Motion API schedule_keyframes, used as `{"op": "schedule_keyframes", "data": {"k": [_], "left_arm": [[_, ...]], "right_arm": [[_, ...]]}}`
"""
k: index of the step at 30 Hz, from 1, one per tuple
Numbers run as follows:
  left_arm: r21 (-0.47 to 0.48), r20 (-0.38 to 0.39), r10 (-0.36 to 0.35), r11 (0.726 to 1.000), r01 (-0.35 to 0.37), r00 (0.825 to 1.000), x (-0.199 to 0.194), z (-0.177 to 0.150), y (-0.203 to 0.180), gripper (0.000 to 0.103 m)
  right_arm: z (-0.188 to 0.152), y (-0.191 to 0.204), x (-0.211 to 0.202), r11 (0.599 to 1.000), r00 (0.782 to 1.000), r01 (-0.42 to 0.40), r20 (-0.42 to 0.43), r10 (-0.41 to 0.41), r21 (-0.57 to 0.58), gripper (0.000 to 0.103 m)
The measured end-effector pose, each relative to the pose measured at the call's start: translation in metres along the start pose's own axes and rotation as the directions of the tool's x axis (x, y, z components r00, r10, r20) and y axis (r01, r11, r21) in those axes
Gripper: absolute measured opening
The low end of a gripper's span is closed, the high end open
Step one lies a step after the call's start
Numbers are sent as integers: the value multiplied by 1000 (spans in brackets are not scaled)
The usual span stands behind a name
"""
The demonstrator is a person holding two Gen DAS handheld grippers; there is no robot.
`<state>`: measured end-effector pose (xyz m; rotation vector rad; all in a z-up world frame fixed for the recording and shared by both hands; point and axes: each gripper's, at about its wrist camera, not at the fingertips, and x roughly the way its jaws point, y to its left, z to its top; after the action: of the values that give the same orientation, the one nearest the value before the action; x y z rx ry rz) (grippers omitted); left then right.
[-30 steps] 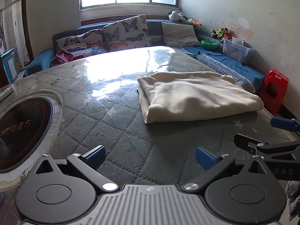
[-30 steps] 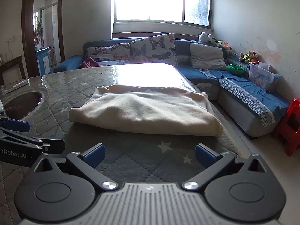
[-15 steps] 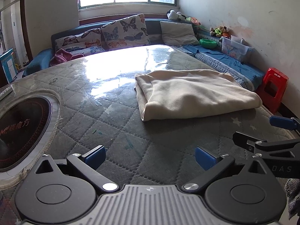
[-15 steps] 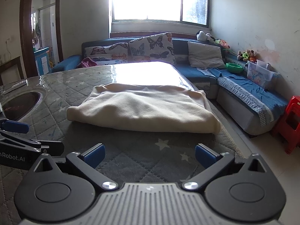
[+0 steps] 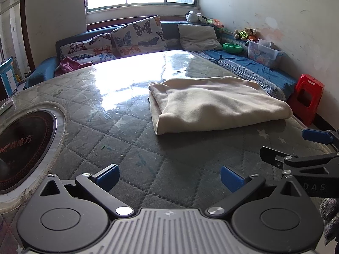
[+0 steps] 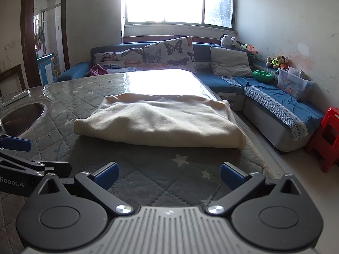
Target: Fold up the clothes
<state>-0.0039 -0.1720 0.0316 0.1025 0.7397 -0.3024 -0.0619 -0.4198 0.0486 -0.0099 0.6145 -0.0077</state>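
1. Both claws stood wide and empty above the quilted table cover: the left gripper (image 5: 169, 174) hung back from the near edge of the cream garment (image 5: 214, 103), its blue pads (image 5: 107, 174) parted with nothing between them, and the right gripper (image 6: 169, 174) hung beside it, spread just as far.
2. Cream and thick, the garment lay as a squared bundle on the table (image 5: 127, 148), toward its right side, with the rolled fold facing the grippers and a second folded edge turned left, toward the round inset cooker plate (image 5: 23, 148).
3. Neither gripper touched the cloth (each one's fingers showed at the margin of the other's view, well short of the bundle).
4. Judged from the tidy, doubled shape, the folding looked far along, perhaps at a pause between folds or at its close; whether another fold was wanted could not be told from the room.
5. Any further fold would have called for both grippers to reach the near edge, pinch a corner apiece, and carry the layers over evenly so the bundle kept its square.
6. Behind the table a blue sofa (image 6: 275, 105) with butterfly cushions (image 6: 169, 53) ran beneath a bright window (image 6: 178, 2).
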Motion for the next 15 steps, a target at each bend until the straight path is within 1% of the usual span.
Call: {"op": "schedule_keyframes", "data": {"k": [15], "left_arm": [[20,4,0,1000,0,1000,-3,-3,-4,103]], "right_arm": [[0,1,-3,1000,1000,2,10,-2,-2,103]]}}
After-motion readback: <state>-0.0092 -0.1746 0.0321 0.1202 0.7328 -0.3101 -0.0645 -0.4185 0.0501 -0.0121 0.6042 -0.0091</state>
